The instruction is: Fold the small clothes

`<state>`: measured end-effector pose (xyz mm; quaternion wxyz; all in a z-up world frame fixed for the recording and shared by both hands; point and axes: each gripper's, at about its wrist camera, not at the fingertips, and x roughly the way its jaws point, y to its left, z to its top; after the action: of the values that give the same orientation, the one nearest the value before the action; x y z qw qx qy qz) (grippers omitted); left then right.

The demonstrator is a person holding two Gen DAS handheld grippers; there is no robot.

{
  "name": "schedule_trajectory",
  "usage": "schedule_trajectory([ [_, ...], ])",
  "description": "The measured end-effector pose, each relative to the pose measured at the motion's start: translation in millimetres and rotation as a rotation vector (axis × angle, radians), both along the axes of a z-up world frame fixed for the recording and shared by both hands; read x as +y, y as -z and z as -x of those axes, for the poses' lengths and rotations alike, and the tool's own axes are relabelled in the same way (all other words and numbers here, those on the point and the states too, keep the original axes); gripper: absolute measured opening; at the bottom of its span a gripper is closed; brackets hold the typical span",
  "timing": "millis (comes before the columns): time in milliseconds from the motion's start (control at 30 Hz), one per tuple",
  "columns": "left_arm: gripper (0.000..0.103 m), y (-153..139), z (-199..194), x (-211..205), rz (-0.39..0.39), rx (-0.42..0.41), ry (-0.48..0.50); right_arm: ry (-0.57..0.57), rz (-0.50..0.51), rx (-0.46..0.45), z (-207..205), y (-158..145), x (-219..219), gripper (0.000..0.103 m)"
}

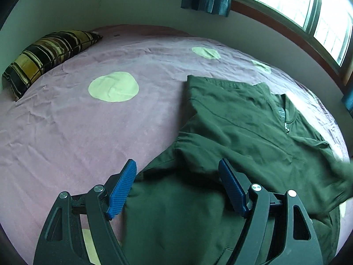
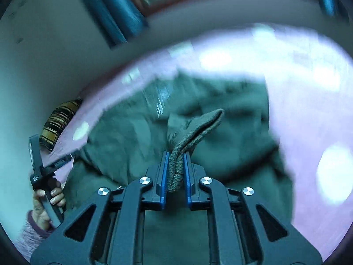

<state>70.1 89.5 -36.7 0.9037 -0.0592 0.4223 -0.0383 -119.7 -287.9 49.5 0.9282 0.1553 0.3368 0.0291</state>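
Right tongs (image 2: pixel 175 154) clamp the jacket (image 1: pixel 231 128) cuff (image 2: pixel 194 132); left tongs (image 1: pixel 176 172) hover apart, angled down.

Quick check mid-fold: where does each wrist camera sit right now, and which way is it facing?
Left wrist: on the left gripper, angled down over the green jacket on the pink bedspread; jaws open, empty.
Right wrist: on the right gripper, angled down, blurred; jaws shut on the jacket's ribbed cuff; the person's left hand shows.
Shared: jacket, bedspread, striped pillow, window.
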Motion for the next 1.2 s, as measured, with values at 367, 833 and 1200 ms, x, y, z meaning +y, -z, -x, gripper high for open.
schedule_trajectory([
  [367, 0.076, 21.4, -9.5, 19.5, 0.041, 0.106, -0.075, 0.122, -0.084, 0.281, -49.1, 104.4, -57.3, 0.013],
  [833, 0.079, -18.8, 36.3, 40.2, 0.075, 0.060, 0.115, 0.145, -0.235, 0.200, 73.8, 60.6, -102.9, 0.050],
  [1200, 0.079, 8.0, 128.2, 94.0, 0.297, 0.233, 0.266, 0.104, -0.452, 0.273, 178.2, 94.3, -104.6, 0.054],
])
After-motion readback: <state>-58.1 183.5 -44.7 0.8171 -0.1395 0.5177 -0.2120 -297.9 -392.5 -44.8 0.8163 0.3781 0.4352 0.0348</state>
